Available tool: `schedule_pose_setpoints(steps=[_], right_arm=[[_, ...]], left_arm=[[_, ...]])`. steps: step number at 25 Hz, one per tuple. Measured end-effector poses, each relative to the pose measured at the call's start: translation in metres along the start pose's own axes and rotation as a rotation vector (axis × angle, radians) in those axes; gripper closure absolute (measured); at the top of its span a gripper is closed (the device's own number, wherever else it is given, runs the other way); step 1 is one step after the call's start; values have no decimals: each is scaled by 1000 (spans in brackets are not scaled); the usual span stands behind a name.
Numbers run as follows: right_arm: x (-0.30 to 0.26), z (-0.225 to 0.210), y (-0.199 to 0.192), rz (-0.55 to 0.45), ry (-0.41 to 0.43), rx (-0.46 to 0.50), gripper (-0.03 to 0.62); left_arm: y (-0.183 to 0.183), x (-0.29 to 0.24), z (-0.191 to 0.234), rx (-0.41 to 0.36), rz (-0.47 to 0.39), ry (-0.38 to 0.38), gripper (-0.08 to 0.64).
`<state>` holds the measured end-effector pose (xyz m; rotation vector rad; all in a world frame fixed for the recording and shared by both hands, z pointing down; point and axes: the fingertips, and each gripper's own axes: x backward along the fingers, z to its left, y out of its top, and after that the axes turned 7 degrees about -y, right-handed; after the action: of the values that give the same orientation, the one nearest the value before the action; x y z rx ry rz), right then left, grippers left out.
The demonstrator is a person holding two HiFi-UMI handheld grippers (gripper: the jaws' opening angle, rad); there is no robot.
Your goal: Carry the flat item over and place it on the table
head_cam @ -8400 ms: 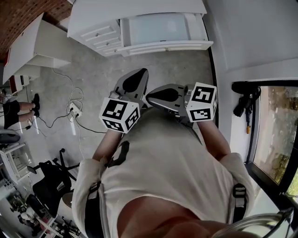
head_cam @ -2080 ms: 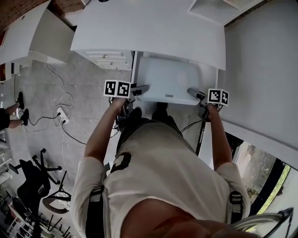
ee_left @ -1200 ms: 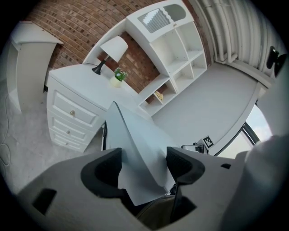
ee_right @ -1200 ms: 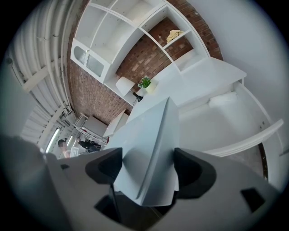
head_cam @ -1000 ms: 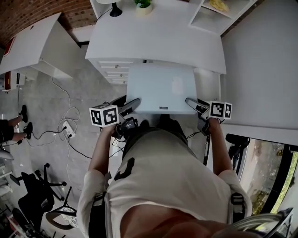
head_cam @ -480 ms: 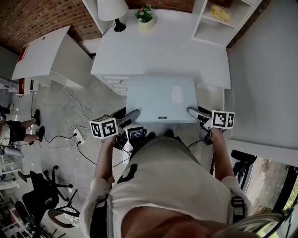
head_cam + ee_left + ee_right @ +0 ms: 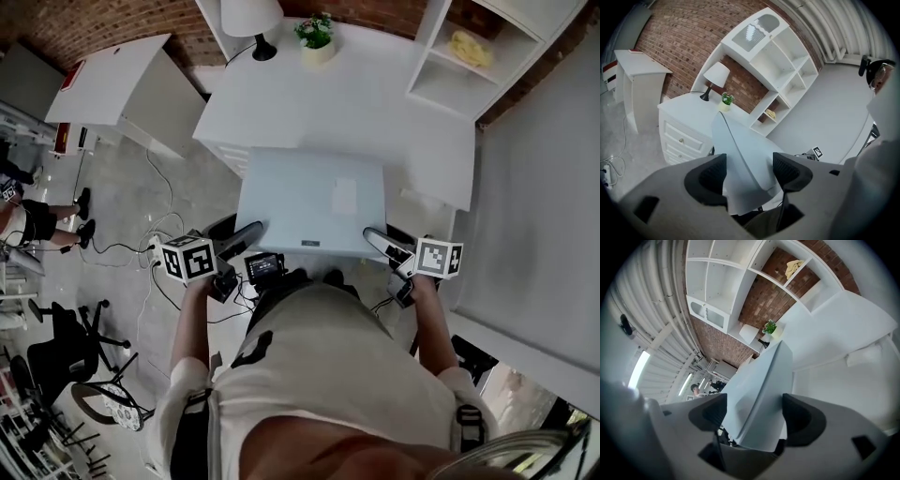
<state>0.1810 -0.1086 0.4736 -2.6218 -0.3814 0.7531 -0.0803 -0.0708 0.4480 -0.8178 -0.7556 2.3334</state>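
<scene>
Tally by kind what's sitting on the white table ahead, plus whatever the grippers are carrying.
Flat grey panel, held between the left gripper and right gripper: 1
Lamp on the white table: 1
Potted plant on the table: 1
Total: 3

Head view: flat panel (image 7: 314, 202) at frame centre, between person's torso (image 7: 328, 375) below and table (image 7: 394, 122) above — panel's upper edge overlaps table's near edge in frame. Left gripper (image 7: 246, 234) at panel's lower left corner, right gripper (image 7: 380, 241) at lower right; panel edge sits between each pair of jaws. On table, at frame top: lamp (image 7: 253, 17) left of potted plant (image 7: 317, 36). Shelf unit (image 7: 469, 56) upper right. Second desk (image 7: 112, 80) upper left. Cables (image 7: 150, 234) on floor at left — chair (image 7: 66, 347) lower left.
</scene>
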Motion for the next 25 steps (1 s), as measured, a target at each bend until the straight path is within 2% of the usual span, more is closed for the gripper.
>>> schedule_pose_setpoints(steps=[7,12,17,25], right_arm=[[-22,18,0,62,75,20,236],[-38,44,6,69,87,42,236],[-67,54,11,52,33,46,236],[-148,70,25,39,-106,-11,227]], left_arm=[[20,26,3,-26,-48,66,245],[38,47,17,-33,-75,61,245],[49,48,55,-24,-58,12,245],[82,52,143,-11,21,-53,246]])
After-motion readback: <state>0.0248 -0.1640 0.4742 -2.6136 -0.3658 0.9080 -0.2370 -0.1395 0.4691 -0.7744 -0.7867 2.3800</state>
